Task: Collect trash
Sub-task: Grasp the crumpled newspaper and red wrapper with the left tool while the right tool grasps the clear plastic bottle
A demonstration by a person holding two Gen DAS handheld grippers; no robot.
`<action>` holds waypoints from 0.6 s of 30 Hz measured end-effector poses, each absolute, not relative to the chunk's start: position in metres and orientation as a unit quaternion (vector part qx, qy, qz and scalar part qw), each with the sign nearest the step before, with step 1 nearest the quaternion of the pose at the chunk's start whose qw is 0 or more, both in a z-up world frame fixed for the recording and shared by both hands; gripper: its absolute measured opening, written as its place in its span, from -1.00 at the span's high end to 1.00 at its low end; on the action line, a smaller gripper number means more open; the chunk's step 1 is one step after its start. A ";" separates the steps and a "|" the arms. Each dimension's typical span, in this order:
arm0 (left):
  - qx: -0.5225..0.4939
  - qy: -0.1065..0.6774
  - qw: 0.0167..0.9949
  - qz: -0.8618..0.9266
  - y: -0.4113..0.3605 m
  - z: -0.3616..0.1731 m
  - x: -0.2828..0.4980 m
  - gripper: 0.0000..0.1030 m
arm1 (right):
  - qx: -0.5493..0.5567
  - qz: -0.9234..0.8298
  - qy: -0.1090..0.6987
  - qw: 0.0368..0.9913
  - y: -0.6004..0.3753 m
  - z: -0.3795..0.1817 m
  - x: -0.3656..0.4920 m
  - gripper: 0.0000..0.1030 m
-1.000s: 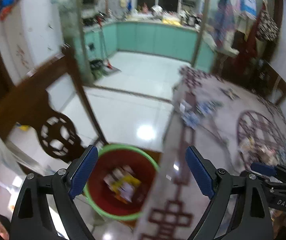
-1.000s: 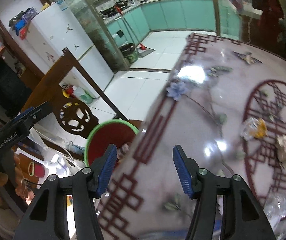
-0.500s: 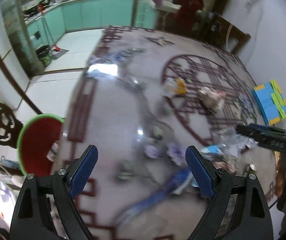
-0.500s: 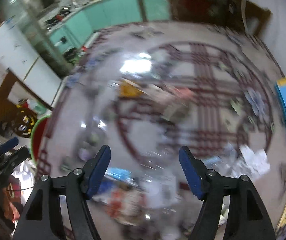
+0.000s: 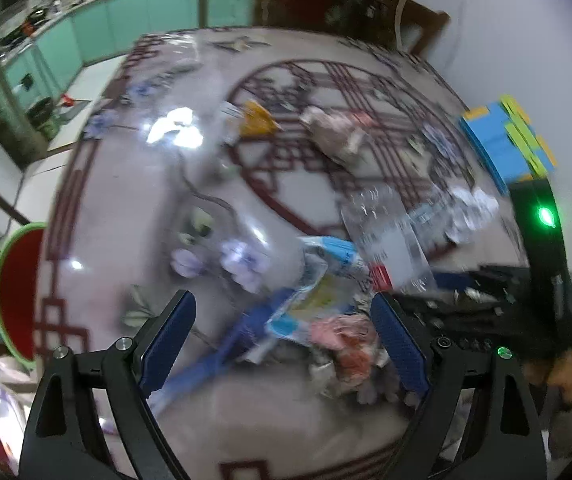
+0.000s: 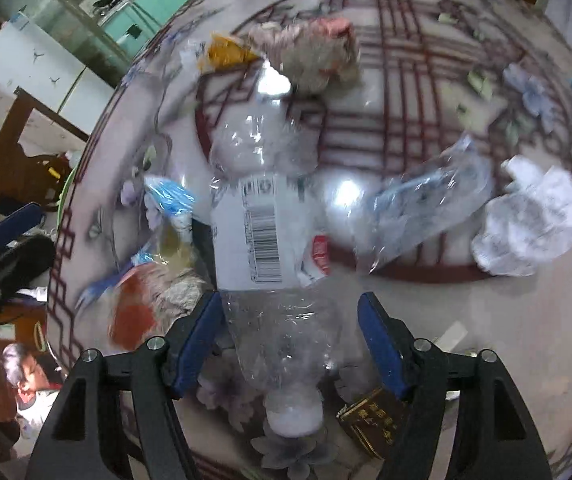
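A clear plastic bottle with a white barcode label lies on the patterned table; it also shows in the left wrist view. My right gripper is open, its jaws on either side of the bottle's lower part. My left gripper is open above a pile of blue and pink wrappers. A crumpled white paper, a clear plastic bag, a yellow wrapper and a brownish wad lie further out. The red bin with a green rim stands beside the table's left edge.
A blue and yellow box sits at the table's right side. A small brown box lies near my right gripper. A wooden chair and kitchen cabinets stand beyond the table.
Both grippers swung from the bin at the table's left edge over to the trash on the table. The right gripper now straddles the bottle; the left hovers over the wrappers.
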State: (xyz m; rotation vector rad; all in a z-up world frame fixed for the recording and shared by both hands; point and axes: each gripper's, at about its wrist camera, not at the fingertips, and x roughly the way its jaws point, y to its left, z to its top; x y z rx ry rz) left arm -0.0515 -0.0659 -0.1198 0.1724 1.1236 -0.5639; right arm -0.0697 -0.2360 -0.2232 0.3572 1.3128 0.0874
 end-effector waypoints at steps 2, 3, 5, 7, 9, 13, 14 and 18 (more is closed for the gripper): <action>0.093 0.531 0.794 -0.280 -0.073 -0.125 -0.061 -0.74 | 0.171 0.042 0.601 0.780 -0.241 -0.222 -0.070 -0.14; 0.097 0.533 0.790 -0.286 -0.076 -0.127 -0.064 -0.74 | 0.178 0.041 0.591 0.785 -0.245 -0.218 -0.070 -0.14; 0.110 0.539 0.779 -0.302 -0.081 -0.134 -0.073 -0.74 | 0.201 0.037 0.565 0.799 -0.259 -0.204 -0.070 -0.14; 0.121 0.544 0.766 -0.319 -0.088 -0.143 -0.081 -0.74 | 0.211 0.032 0.547 0.810 -0.269 -0.190 -0.069 -0.14; 0.141 0.544 0.759 -0.327 -0.097 -0.153 -0.087 -0.74 | 0.210 0.024 0.533 0.819 -0.277 -0.179 -0.068 -0.14; 0.138 0.565 0.749 -0.316 -0.106 -0.176 -0.083 -0.53 | 0.215 0.015 0.523 0.825 -0.283 -0.168 -0.065 -0.14; 0.120 0.582 0.741 -0.313 -0.105 -0.184 -0.079 -0.18 | 0.218 0.014 0.521 0.825 -0.284 -0.168 -0.066 -0.14; 0.076 0.603 0.735 -0.301 -0.094 -0.189 -0.071 0.29 | 0.230 0.012 0.514 0.826 -0.286 -0.162 -0.064 -0.14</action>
